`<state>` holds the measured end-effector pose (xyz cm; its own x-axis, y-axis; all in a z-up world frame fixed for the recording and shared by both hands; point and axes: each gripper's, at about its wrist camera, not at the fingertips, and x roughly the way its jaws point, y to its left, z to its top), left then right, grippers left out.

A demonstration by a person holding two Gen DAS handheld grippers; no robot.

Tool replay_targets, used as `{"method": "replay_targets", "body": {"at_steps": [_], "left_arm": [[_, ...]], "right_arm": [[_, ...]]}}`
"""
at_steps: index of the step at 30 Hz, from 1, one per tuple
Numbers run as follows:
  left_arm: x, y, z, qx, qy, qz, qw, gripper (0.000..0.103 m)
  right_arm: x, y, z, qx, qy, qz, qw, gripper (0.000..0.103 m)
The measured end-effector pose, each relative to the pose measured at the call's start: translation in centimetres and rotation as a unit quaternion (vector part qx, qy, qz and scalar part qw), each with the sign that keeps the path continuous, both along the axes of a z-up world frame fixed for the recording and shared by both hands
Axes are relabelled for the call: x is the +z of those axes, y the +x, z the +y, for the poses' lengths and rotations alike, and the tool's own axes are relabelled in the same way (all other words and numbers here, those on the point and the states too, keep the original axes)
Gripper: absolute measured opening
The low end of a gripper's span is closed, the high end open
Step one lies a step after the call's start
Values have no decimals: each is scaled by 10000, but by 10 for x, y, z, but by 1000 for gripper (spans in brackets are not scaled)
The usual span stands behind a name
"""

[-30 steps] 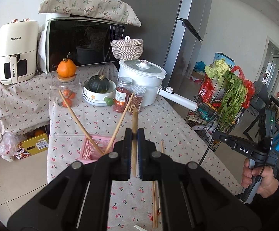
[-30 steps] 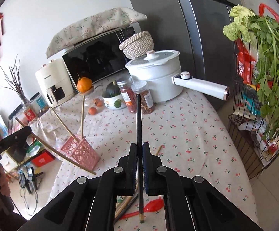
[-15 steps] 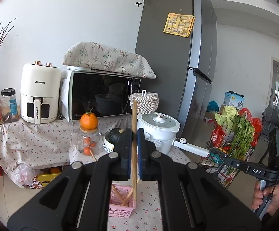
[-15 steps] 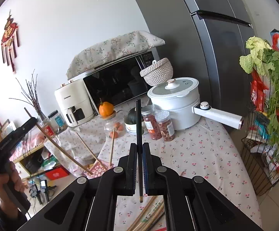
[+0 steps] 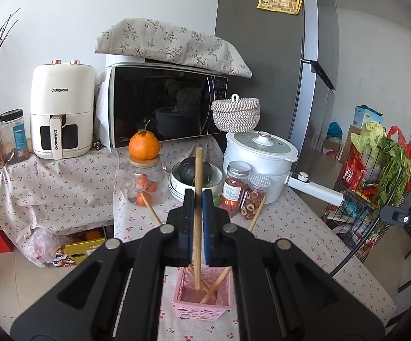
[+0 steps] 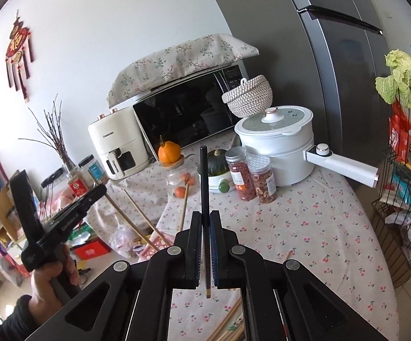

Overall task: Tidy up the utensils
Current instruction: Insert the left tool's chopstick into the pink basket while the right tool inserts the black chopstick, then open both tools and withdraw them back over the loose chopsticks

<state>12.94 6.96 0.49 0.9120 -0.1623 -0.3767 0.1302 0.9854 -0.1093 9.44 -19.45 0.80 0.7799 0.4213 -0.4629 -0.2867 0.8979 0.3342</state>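
over the pink plastic basket (image 5: 202, 298) at the bench's (image 6: 304, 227) near edge, left gripper (image 5: 196, 221) fingers clamp a wooden chopstick (image 5: 197, 199) upright for dropping in; right gripper (image 6: 205, 244) pinches a black chopstick (image 6: 204, 182), waiting.

Two jars (image 5: 245, 190) stand before the pot (image 5: 259, 164) (basket (image 5: 202, 295) nearer, holding chopsticks (image 5: 216, 284)).
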Motion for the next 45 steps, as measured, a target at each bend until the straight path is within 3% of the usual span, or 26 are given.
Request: {"method": "replay_targets", "body": {"at_steps": [3,5,6,7,9,12,15,20,28,40,43,45], "left_arm": [[-10,10,-3,-75,-3,250,9997,6],[-14,12,-3,-85,-31,367,9993,12],[-15,12,-3,-94,-38,399,9992,24],[-14,11,-3,-68,-23,417,9991,42],[-10,5,-1,-17,-26,358,9994,61],[-7,-2,3,-30,-36,441,9990,68],[-11,-8,13,106,-46,811,9966,83],[-27,-15,35,180,-351,1452,9886,85],[-46,-16,48,197,-400,1878,9812,88],[-56,-11,45,129,-216,2155,9762,88],[-56,-11,43,106,-197,2196,9753,88],[-56,-11,42,92,-198,2215,9749,88]], "right_arm": [[0,1,7,56,2,10,10000,6],[1,1,11,85,12,9,10000,6],[2,1,13,94,21,2,10000,6],[3,2,15,106,31,-5,9999,6],[6,3,19,125,78,-30,9999,6],[13,4,25,148,170,-108,9997,6],[22,6,33,178,267,-214,9993,6],[30,14,49,195,397,-387,9983,6],[21,39,84,192,518,-458,9974,6],[-37,88,110,350,623,365,9968,7],[-42,93,108,286,620,508,9964,14],[-39,92,102,302,687,535,9957,36]]}}
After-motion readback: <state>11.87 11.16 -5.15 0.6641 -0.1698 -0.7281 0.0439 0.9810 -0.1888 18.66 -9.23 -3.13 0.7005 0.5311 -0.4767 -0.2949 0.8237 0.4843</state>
